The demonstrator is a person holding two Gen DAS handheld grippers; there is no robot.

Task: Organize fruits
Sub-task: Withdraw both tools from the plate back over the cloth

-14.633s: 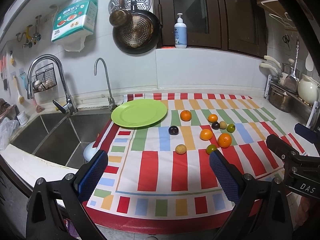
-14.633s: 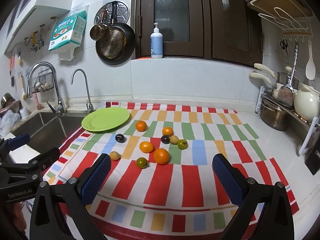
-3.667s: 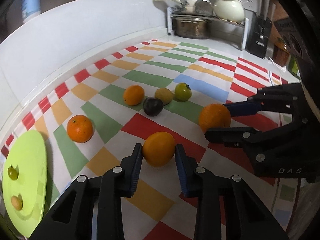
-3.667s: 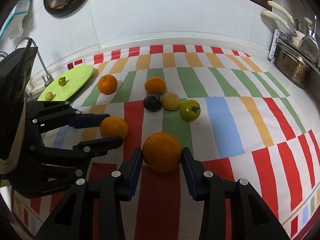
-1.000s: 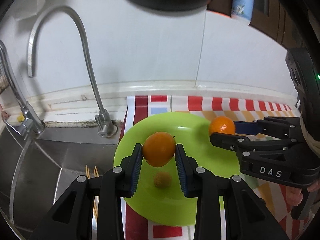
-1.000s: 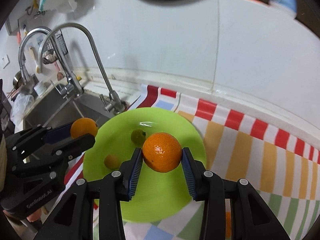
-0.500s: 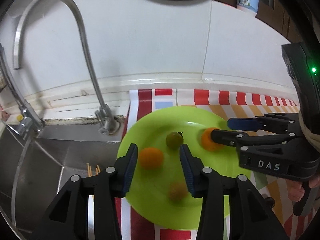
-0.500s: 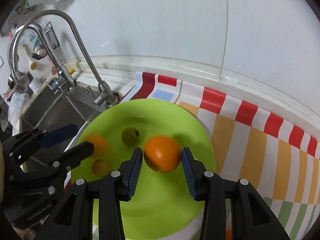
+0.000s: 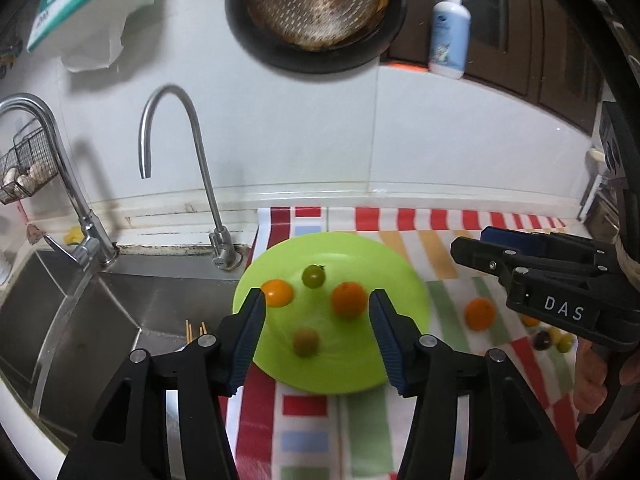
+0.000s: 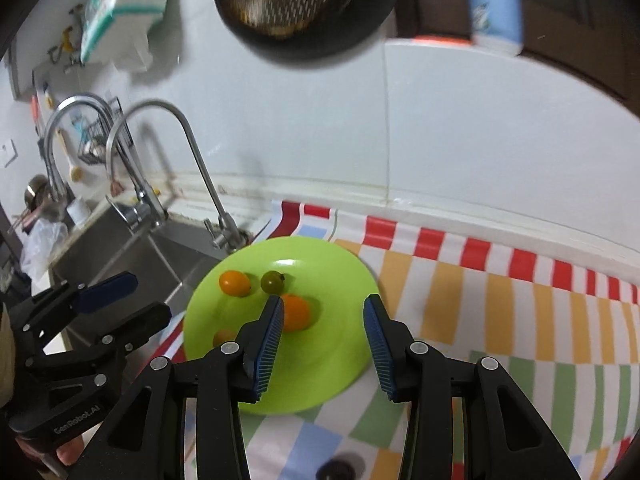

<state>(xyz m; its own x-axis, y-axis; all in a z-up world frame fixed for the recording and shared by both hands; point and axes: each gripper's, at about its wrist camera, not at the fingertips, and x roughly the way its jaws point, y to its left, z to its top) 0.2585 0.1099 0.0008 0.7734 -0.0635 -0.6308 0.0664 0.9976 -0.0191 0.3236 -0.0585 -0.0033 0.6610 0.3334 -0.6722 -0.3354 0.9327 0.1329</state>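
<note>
Both oranges [image 9: 348,299] released onto plate [image 9: 404,276]; left gripper [image 9: 316,314], right gripper [image 10: 323,322] fingers spread, empty

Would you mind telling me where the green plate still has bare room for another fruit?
The green plate is bare on its right half, beyond the large orange. Its left side is crowded: small orange, green tomato, yellowish fruit.

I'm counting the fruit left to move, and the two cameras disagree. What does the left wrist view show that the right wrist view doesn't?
Only the left wrist view shows the orange on the cloth and small fruits under the right gripper. Only the right wrist view shows one dark fruit at its bottom edge. Both show the green plate holding four fruits, and both grippers open, including the left gripper.
</note>
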